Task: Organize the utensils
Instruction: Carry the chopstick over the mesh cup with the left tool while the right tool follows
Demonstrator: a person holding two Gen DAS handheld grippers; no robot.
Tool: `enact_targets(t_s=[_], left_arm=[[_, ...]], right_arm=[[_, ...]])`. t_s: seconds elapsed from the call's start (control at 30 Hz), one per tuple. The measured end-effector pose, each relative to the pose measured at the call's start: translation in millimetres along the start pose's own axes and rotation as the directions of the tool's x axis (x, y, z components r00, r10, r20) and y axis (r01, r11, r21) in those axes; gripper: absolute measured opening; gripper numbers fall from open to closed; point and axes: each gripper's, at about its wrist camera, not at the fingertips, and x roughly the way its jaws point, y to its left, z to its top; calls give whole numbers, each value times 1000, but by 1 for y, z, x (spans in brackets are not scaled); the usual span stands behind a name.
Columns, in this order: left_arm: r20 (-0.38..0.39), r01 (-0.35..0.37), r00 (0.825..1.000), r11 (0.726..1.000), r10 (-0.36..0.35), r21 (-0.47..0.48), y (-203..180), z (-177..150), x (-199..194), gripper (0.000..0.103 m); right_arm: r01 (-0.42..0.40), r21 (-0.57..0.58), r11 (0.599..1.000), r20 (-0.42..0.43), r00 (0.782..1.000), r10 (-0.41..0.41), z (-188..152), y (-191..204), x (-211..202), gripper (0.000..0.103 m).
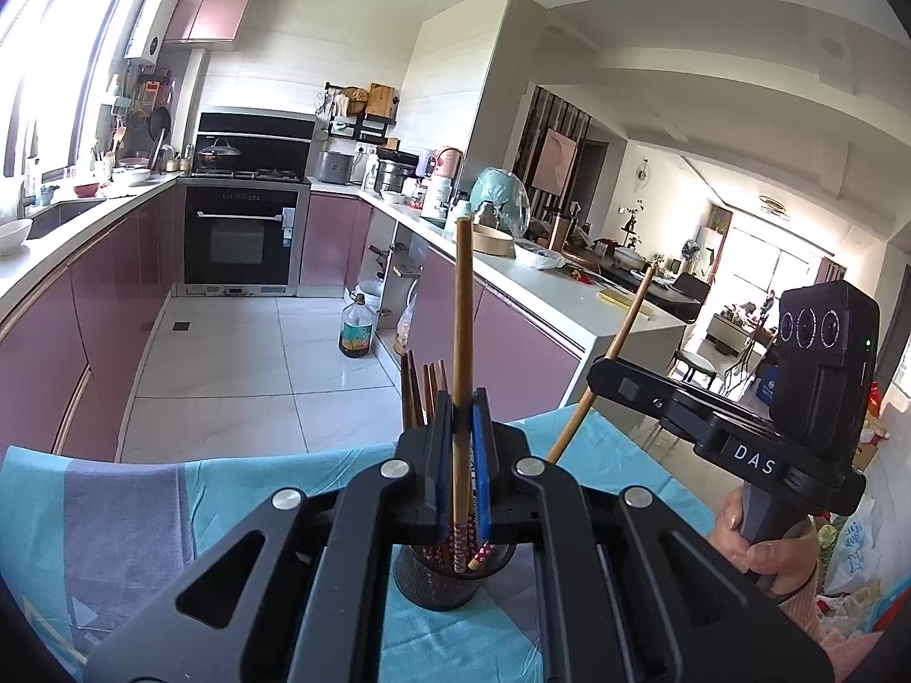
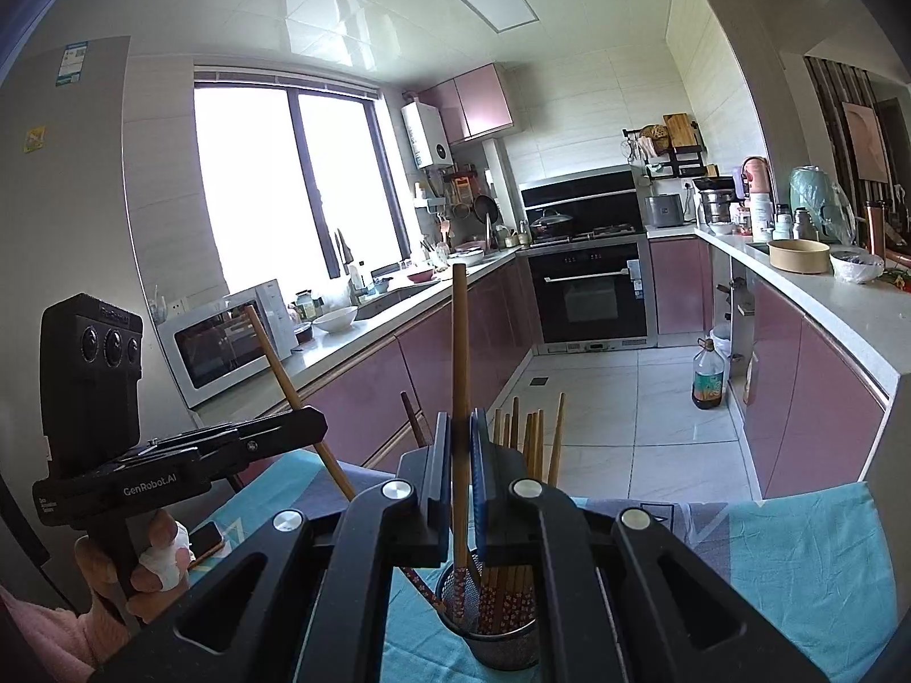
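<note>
A kitchen with pink cabinets [image 2: 797, 387] along both sides, white countertops [image 2: 842, 313] and a floor of pale glossy tiles [image 1: 228, 364]. At the far end a black built-in oven [image 2: 592, 296] under a dark range hood [image 2: 578, 190]. On the left a large bright window [image 2: 284, 182], beside it a white microwave [image 2: 228, 336].

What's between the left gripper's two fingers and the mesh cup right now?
Only the chopstick that the left gripper is shut on; the left wrist view shows it running down into the mesh cup.
</note>
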Motion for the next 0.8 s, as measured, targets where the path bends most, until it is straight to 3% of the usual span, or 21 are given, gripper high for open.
enact_targets(t_s=[0.8], left_arm=[[-63,-15,998,1000,16,6,-15,9,7,7]], right_arm=[[16,16,1000,-69,998,-15,-5,-12,24,5]])
